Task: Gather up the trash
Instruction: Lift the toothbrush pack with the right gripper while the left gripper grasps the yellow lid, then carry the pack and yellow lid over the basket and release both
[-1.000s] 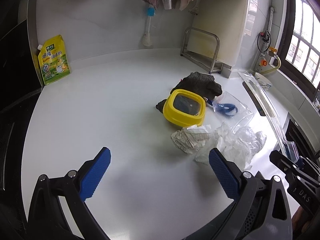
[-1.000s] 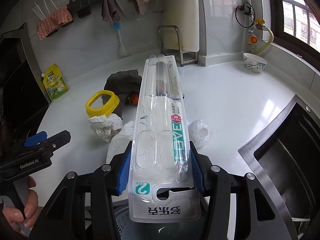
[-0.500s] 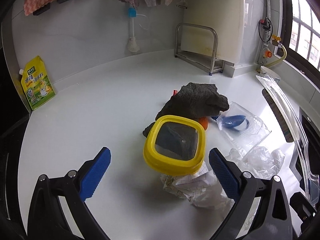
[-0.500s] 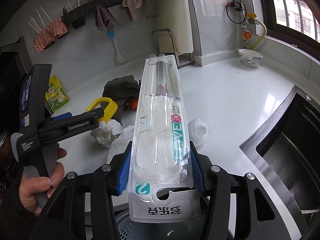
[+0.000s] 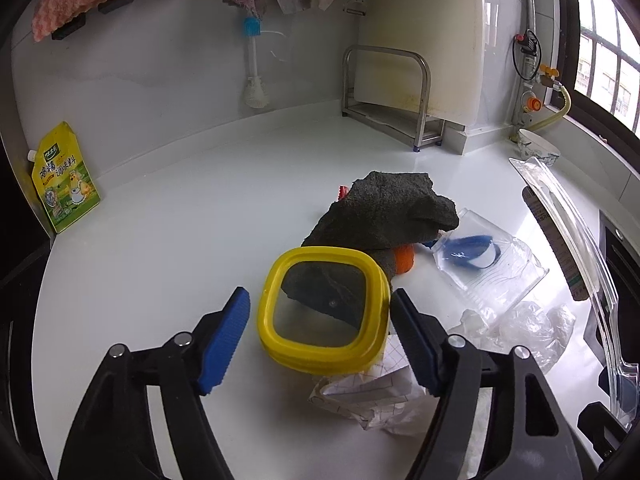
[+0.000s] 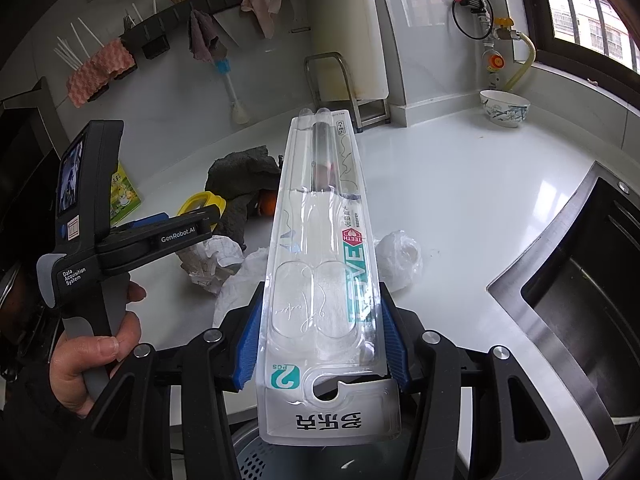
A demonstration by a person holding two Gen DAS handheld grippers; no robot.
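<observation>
Since a second ago the left tongs (image 5: 320,336) slid in over the counter (image 5: 192,240) and have just been narrowing around the yellow lid (image 5: 324,312), right pad about touching its rim, left pad still just off it, so I'd guess the lid goes next. Crumpled paper (image 5: 372,396) sits right under the lid and a dark rag (image 5: 384,212) just behind it. Only the right view shows the right tongs (image 6: 320,344) pinching an empty clear toothbrush pack (image 6: 320,272), plus a hand (image 6: 92,352) gripping the left tool and a sink (image 6: 580,288) well off from the lid.
</observation>
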